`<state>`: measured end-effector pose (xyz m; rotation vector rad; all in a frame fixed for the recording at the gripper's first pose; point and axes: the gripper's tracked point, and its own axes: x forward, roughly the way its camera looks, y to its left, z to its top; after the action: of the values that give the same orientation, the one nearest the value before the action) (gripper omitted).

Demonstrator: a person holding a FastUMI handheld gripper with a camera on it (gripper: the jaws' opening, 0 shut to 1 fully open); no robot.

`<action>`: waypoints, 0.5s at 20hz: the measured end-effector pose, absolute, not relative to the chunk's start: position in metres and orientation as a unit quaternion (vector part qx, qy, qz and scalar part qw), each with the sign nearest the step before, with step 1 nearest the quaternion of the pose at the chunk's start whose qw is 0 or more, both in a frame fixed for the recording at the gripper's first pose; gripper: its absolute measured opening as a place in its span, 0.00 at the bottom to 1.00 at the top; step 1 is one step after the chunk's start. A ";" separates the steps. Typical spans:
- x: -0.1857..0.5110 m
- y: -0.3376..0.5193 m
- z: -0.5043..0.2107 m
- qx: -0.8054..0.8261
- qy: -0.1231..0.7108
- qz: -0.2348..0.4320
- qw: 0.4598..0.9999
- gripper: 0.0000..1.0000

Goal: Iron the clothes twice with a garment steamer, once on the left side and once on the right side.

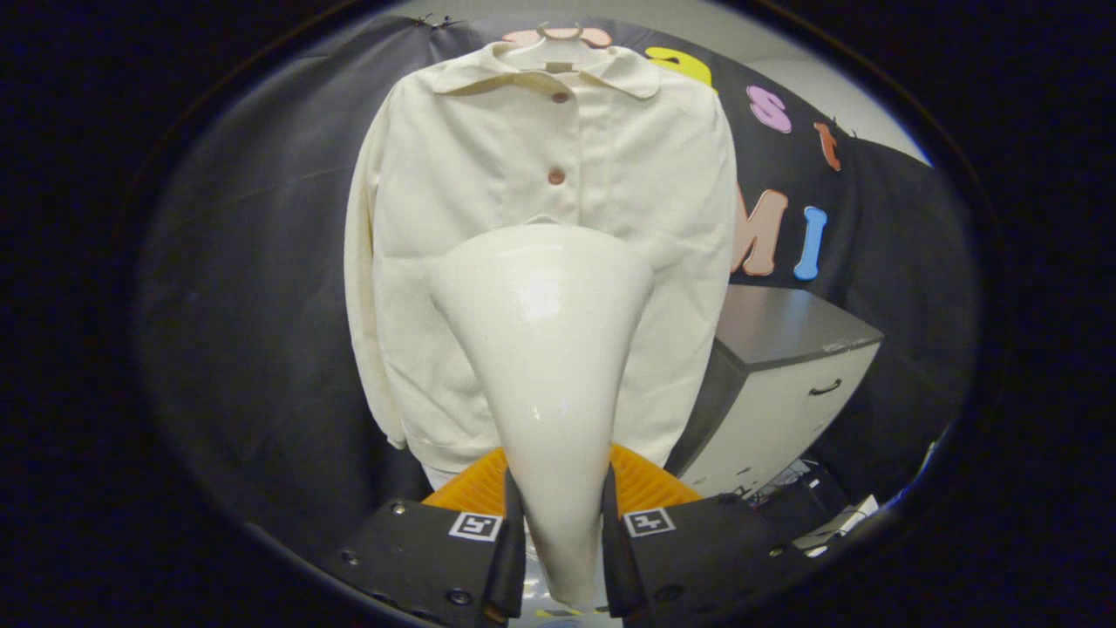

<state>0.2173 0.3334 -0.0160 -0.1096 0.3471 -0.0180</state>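
A cream button-up jacket [488, 218] hangs on a hanger [558, 37] against the booth's dark wall, facing me. My gripper [562, 523] is shut on the narrow handle of a glossy white garment steamer [545, 349]. The steamer widens upward from between my fingers, and its broad head covers the jacket's lower middle, just below the second button [556, 177]. Whether the head touches the fabric, I cannot tell. An orange ribbed part [645, 484] shows behind the steamer's handle, right above my fingers.
A grey-topped cabinet [785, 384] with a white drawer front and a dark handle stands to the right of the jacket. Cables and small clutter [811, 506] lie on the floor below it. Dark cloth hangs behind and to the left of the jacket.
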 end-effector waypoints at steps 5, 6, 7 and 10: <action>0.247 0.307 0.043 -0.049 0.141 -0.010 0.989 0.36; 0.255 0.300 0.055 -0.051 0.134 -0.011 0.990 0.36; 0.262 0.294 0.064 -0.052 0.131 -0.013 0.990 0.36; 0.283 0.274 0.087 -0.045 0.127 -0.026 0.991 0.36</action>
<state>0.2829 0.2736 0.0872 -0.0903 0.2541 -0.0521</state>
